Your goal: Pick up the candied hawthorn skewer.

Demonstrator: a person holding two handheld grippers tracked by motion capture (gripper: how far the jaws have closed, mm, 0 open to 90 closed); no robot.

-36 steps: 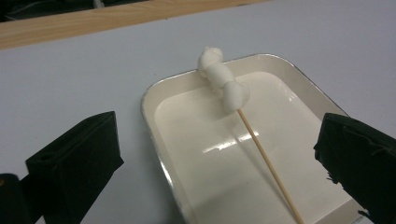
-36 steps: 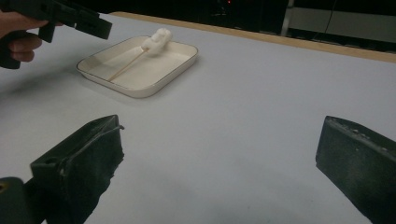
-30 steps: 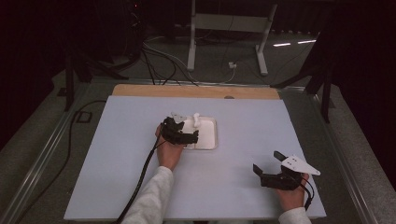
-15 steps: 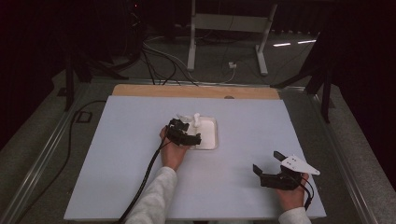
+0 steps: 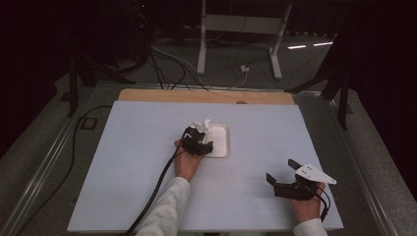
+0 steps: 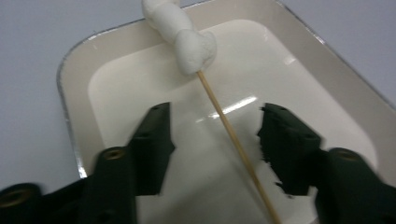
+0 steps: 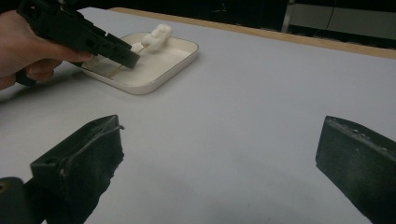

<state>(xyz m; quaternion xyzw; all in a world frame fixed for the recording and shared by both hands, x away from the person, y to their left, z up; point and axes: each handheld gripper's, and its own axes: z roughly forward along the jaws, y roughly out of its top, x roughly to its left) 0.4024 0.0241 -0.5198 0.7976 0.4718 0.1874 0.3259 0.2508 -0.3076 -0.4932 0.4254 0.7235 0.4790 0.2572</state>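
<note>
Left fingers (image 6: 212, 140): spread wide either side of the skewer (image 6: 233, 140), likely lining up a grab.
Right fingers (image 7: 219, 163): apart, empty, parked on the desk (image 5: 123, 172).
Tray (image 6: 79, 60): cradles the marshmallows (image 6: 187, 37).

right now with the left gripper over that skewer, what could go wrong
1. The left gripper stands open around the thin skewer, which runs slantwise and nearer one jaw; closing may push it sideways instead of pinching it.
2. The marshmallows overhang the tray rim, so a low grip could let that heavy end tip.

We see a dim, dark surround, lit white table (image 5: 137, 162), glare streak in tray (image 6: 233, 105), near jaws soft-focused.
</note>
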